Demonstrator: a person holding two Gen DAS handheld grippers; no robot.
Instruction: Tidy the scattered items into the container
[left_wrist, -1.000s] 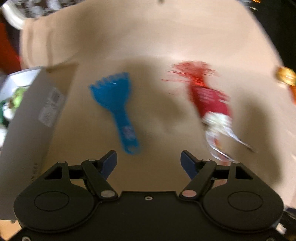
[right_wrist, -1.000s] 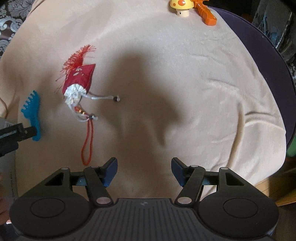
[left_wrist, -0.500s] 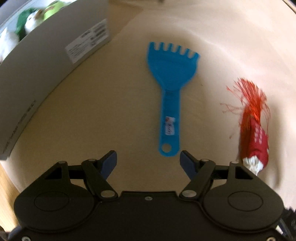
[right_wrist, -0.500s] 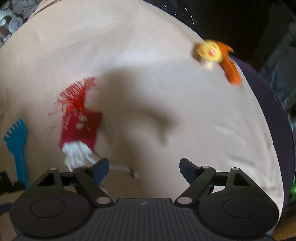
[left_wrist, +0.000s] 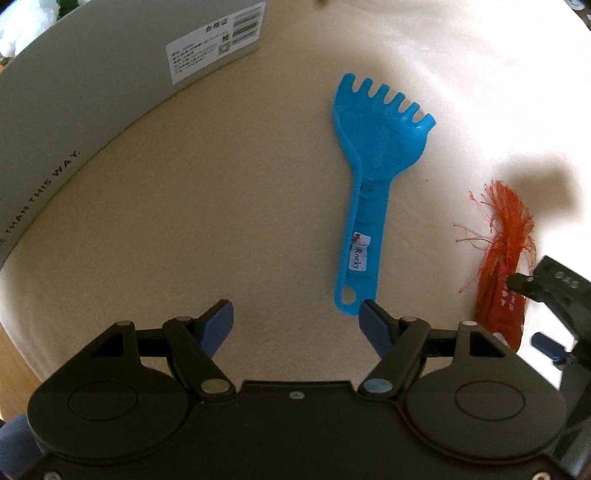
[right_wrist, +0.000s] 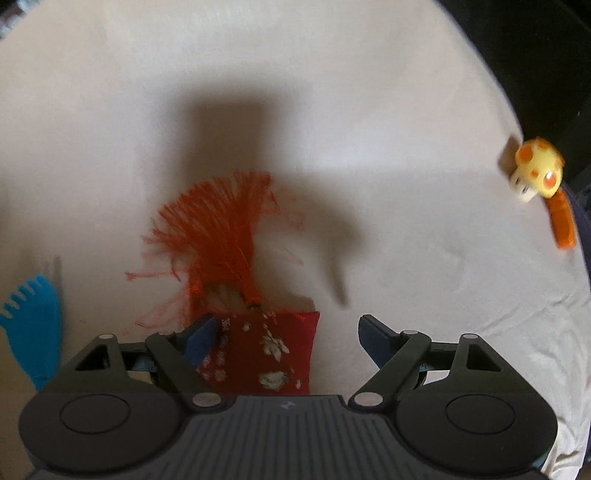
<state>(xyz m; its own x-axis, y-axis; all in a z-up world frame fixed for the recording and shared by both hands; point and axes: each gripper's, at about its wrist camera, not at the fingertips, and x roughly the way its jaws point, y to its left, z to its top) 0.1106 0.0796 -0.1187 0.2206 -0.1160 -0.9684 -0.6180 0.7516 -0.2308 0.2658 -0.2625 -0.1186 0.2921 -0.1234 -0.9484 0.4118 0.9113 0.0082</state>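
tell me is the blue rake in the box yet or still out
Still out. The blue rake lies flat on the beige cloth, beside the grey box, not inside it.

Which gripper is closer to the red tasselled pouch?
Right. The right gripper, jaws opening, straddles the red pouch; the left gripper sits by the blue rake's handle.

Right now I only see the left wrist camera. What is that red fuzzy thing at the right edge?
Observer: A red pouch with white flowers; the fuzz is its orange tassel.
Operator: Is the other gripper holding it?
Observer: Not yet. The right gripper is opening, with the pouch between its jaws.
Operator: Are there toys I can't see?
Observer: Yes, a yellow mushroom toy with orange spots, far right on the cloth.
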